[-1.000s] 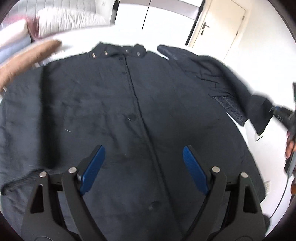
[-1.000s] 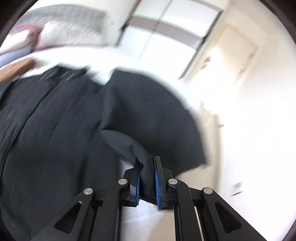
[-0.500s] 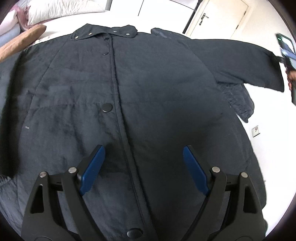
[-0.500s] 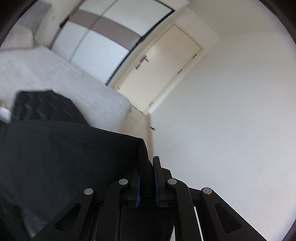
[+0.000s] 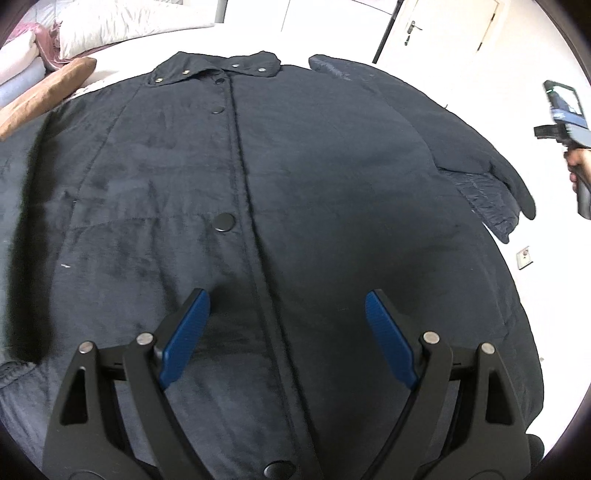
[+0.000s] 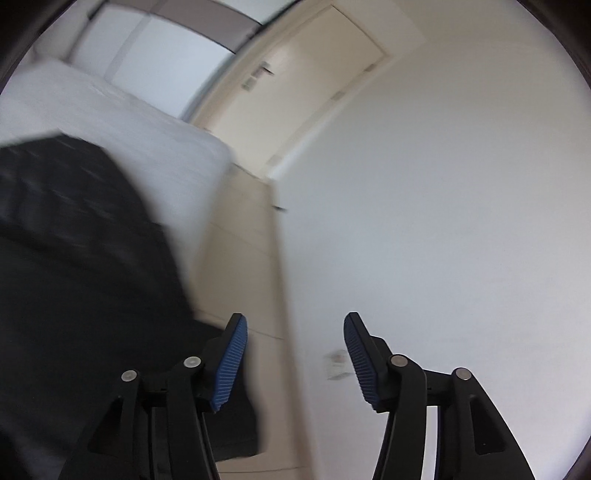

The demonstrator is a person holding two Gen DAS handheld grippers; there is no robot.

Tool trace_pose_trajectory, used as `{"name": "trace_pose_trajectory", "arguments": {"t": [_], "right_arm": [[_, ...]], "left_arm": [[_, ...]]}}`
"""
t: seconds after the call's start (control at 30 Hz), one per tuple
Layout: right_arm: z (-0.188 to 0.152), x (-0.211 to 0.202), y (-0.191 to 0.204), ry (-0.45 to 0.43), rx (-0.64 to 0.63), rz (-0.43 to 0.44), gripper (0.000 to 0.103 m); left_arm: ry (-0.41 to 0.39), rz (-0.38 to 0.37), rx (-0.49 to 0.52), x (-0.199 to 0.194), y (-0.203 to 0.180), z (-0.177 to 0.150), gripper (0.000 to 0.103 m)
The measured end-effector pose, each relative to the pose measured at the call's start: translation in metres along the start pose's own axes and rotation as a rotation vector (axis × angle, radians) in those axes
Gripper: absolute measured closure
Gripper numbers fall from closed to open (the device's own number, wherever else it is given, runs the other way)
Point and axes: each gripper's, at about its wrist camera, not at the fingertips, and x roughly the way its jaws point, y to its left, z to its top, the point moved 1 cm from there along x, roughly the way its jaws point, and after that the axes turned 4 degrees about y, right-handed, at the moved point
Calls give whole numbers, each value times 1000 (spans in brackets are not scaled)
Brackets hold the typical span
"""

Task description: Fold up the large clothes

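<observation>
White bedding covers the bed [image 5: 332, 33], and the coat [image 5: 295, 192] lies buttoned and face up across it, collar toward the pillows [image 5: 122, 22]. My left tool [image 5: 284, 321] hovers spread over the hem end, pinching nothing. My right tool [image 6: 295, 354] is off the bed's right edge, jaws opening with nothing between them; the sleeve [image 5: 461, 147] lies on that edge. I'd smooth that sleeve flat before folding it across the front.
</observation>
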Motion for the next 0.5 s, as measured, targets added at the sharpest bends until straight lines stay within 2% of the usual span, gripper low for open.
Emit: {"name": "trace_pose_trajectory", "arguments": {"t": [0.1, 0.2, 0.3, 0.4, 0.5], "right_arm": [[-10, -35, 5, -25, 10, 187, 32], [-34, -76, 14, -34, 30, 415, 29], [-69, -102, 28, -31, 46, 581, 27], [-104, -130, 46, -15, 60, 731, 26], [-149, -162, 55, -12, 53, 816, 25]], "left_arm": [[-14, 49, 11, -10, 2, 0, 17], [-44, 126, 40, -24, 7, -2, 17], [-76, 220, 88, -40, 13, -7, 17], [-112, 325, 149, -54, 24, -15, 17], [-104, 414, 142, -60, 48, -23, 17]]}}
